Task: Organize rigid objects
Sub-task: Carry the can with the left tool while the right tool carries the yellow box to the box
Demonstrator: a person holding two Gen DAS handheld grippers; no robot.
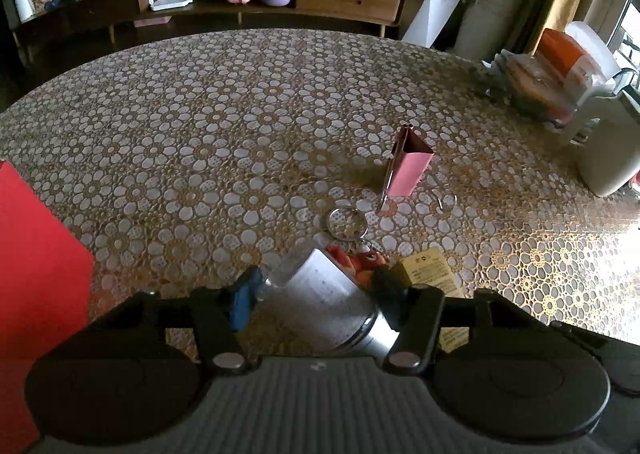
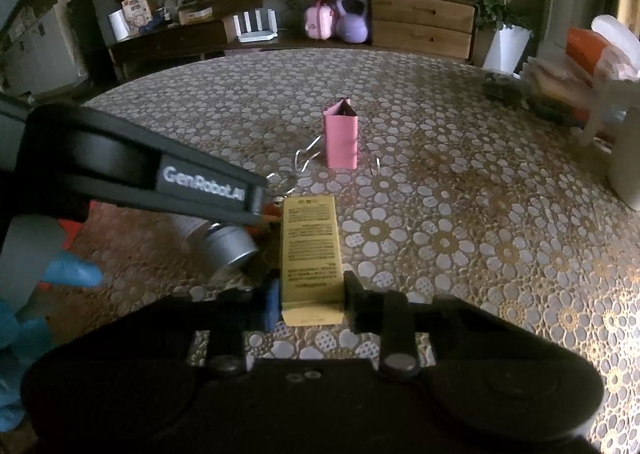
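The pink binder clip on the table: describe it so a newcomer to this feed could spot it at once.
Start from the round table with the gold and white flower-pattern cover. Near its middle, beyond the yellow box between the right gripper fingers, stands the pink binder clip, upright with wire handles splayed on the cloth. It is the only pink thing on the table, apart from the cluster by the grippers.

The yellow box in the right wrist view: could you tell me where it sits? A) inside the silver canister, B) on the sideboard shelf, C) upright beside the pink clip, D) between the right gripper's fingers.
D: the yellow box lies flat on the table with the right gripper closed around its near end.
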